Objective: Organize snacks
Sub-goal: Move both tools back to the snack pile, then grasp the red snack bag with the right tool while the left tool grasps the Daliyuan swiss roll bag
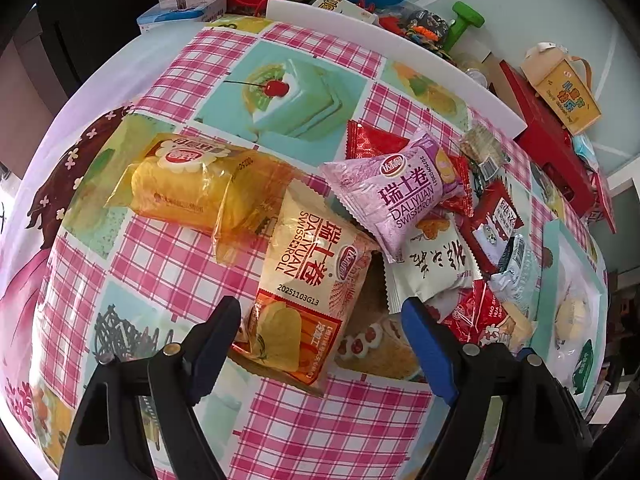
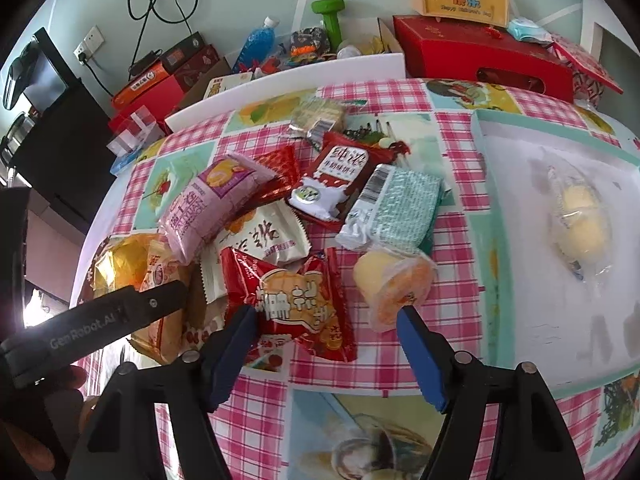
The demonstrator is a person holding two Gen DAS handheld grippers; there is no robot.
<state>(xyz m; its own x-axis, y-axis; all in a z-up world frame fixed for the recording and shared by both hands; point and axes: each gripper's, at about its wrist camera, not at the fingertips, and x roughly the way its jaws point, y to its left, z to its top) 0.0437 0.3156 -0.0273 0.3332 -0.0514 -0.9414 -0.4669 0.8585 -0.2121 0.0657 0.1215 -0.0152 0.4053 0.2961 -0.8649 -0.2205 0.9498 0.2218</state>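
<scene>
While snacks [image 2: 280, 216] pile loose, white tray [image 2: 520, 320] holds one cake [image 2: 580, 220]

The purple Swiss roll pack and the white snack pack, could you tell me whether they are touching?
Touching. In the left wrist view the purple pack lies overlapping the top edge of the white pack, with no gap.

the left gripper [image 1: 322, 320] has black angular plastic arms, blue pads on its fingers [image 1: 428, 344] and round silver screws at the pivots. the right gripper [image 2: 326, 326] is built the same; in its view the other gripper's black arm carries grey "genrobot.ai" lettering.
</scene>
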